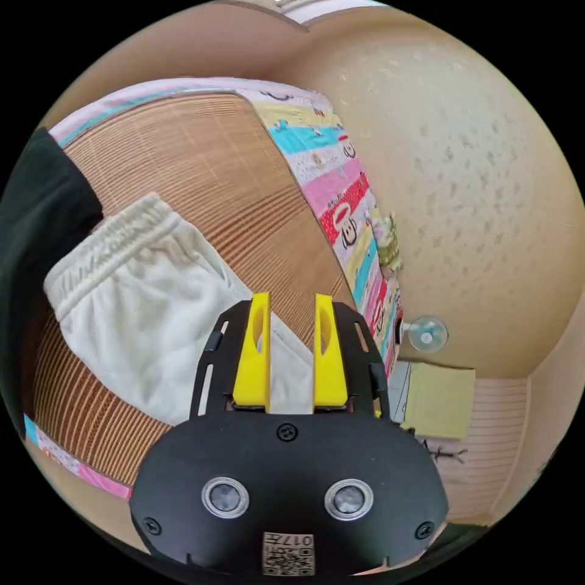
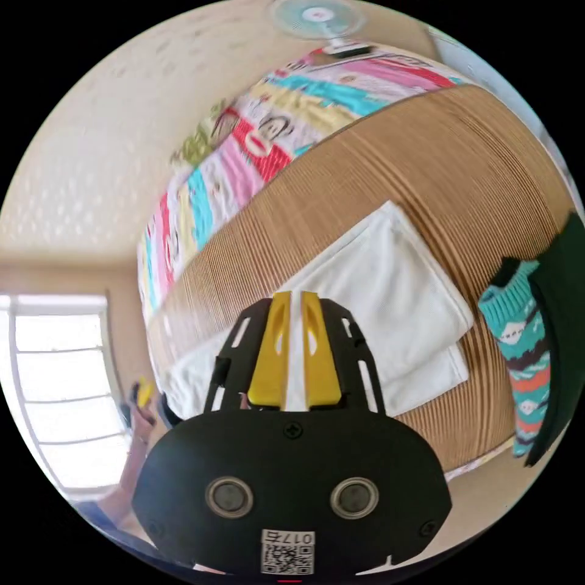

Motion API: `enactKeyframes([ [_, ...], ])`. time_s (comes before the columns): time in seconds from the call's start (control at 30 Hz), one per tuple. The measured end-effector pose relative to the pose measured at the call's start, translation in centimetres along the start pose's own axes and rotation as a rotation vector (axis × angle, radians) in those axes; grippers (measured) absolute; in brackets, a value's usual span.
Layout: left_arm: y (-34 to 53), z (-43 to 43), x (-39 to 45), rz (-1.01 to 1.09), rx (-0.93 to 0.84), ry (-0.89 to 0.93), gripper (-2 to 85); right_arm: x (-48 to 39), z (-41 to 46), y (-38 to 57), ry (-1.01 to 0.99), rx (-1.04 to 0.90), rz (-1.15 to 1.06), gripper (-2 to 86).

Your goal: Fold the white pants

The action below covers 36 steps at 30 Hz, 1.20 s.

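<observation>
Two risks are noted, taken one view after another. Left gripper view: the white pants (image 1: 158,317) lie on the woven bamboo mat (image 1: 201,177) at centre left of the frame, elastic waistband (image 1: 116,244) toward the upper left, a dark garment (image 1: 36,244) at the left edge. The left gripper (image 1: 292,350), lower centre, has its yellow jaws parted by a moderate gap, with white cloth visible between them; whether either jaw touches the fabric cannot be told, so no grip is confirmed. Should it close on one layer alone, the fold would likely drag apart. Right gripper view: the pants (image 2: 390,304) appear at centre right as a doubled stack with two offset edges at the lower right. The right gripper (image 2: 294,347), lower centre, has its jaws nearly together with a thin sliver of white between them, apparently pinching the cloth. A patterned knit sleeve (image 2: 518,365) hangs at the right edge, near the stack; a careless lift could skew the already uneven layers.
</observation>
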<state>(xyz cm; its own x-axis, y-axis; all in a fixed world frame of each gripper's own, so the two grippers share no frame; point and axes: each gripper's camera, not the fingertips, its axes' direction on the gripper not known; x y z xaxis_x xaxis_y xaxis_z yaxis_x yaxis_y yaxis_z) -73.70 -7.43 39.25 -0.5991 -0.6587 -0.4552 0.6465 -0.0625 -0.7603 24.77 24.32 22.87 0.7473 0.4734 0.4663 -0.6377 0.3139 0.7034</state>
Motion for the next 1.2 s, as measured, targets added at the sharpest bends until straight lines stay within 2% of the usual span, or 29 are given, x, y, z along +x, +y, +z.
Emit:
enactKeyframes([
  [0.03, 0.9, 2.6, 1.2, 0.094, -0.099, -0.008, 10.2, -0.8, 1.2, 0.1, 0.035, -0.045, -0.034, 3.4],
  [0.1, 3.3, 6.4, 2.6, 0.239, -0.25, -0.097, 9.0, -2.1, 6.9, 2.0, 0.242, -0.235, -0.104, 1.7],
  [0.17, 7.3, 10.6, 2.9, 0.414, -0.441, -0.29, 7.0, -1.1, 11.1, 5.0, 0.414, -0.371, -0.119, 1.3],
  [0.2, 8.4, 11.5, 2.5, 0.453, -0.497, -0.345, 6.2, -0.4, 12.8, 7.7, 0.465, -0.398, -0.148, 1.1],
  [0.23, 10.6, 13.1, 1.4, 0.523, -0.599, -0.463, 4.5, -0.5, 12.5, 9.2, 0.466, -0.341, -0.183, 1.0],
  [0.27, 12.5, 13.1, 0.3, 0.578, -0.623, -0.513, 2.1, -0.6, 11.7, 11.8, 0.48, -0.286, -0.209, 0.9],
  [0.33, 13.9, 11.8, -1.3, 0.571, -0.624, -0.496, 0.2, 0.0, 11.3, 14.6, 0.493, -0.324, -0.176, 0.9],
  [0.43, 14.1, 9.3, -3.5, 0.428, -0.635, -0.422, -0.4, 1.8, 9.3, 18.8, 0.431, -0.371, -0.089, 1.1],
  [0.53, 14.1, 5.6, -4.8, 0.308, -0.545, -0.385, -0.2, 5.0, 5.2, 22.2, 0.266, -0.348, 0.082, 1.9],
  [0.63, 14.3, 1.2, -6.8, 0.127, -0.418, -0.327, 3.6, 10.3, -0.9, 26.3, 0.077, -0.11, 0.374, 4.2],
  [0.7, 14.5, -1.3, -8.7, -0.029, -0.327, -0.258, 6.0, 14.7, -3.5, 28.9, -0.131, 0.061, 0.569, 9.1],
  [0.77, 15.0, -3.8, -10.9, -0.207, -0.209, -0.159, 7.0, 16.8, -3.8, 29.2, -0.225, 0.115, 0.634, 11.5],
  [0.87, 14.7, -4.5, -12.1, -0.314, -0.169, -0.104, 8.3, 18.0, -3.5, 26.4, -0.285, 0.13, 0.608, 11.5],
  [0.93, 13.9, -4.1, -12.0, -0.327, -0.184, -0.098, 9.5, 18.4, -2.4, 23.8, -0.268, 0.021, 0.635, 9.1],
  [0.97, 13.1, -3.9, -11.7, -0.325, -0.188, -0.099, 10.5, 18.5, -2.5, 22.3, -0.19, -0.06, 0.682, 6.0],
  [1.0, 12.7, -3.9, -11.6, -0.325, -0.187, -0.099, 10.9, 17.8, -3.4, 20.7, -0.166, -0.094, 0.641, 4.6],
  [1.1, 10.2, -4.4, -10.9, -0.323, -0.151, -0.106, 12.8, 13.7, -9.3, 18.1, -0.225, -0.007, 0.477, 3.0],
  [1.2, 7.7, -5.2, -10.7, -0.326, -0.131, -0.134, 14.3, 9.3, -16.2, 20.1, -0.202, 0.102, 0.38, 2.6],
])
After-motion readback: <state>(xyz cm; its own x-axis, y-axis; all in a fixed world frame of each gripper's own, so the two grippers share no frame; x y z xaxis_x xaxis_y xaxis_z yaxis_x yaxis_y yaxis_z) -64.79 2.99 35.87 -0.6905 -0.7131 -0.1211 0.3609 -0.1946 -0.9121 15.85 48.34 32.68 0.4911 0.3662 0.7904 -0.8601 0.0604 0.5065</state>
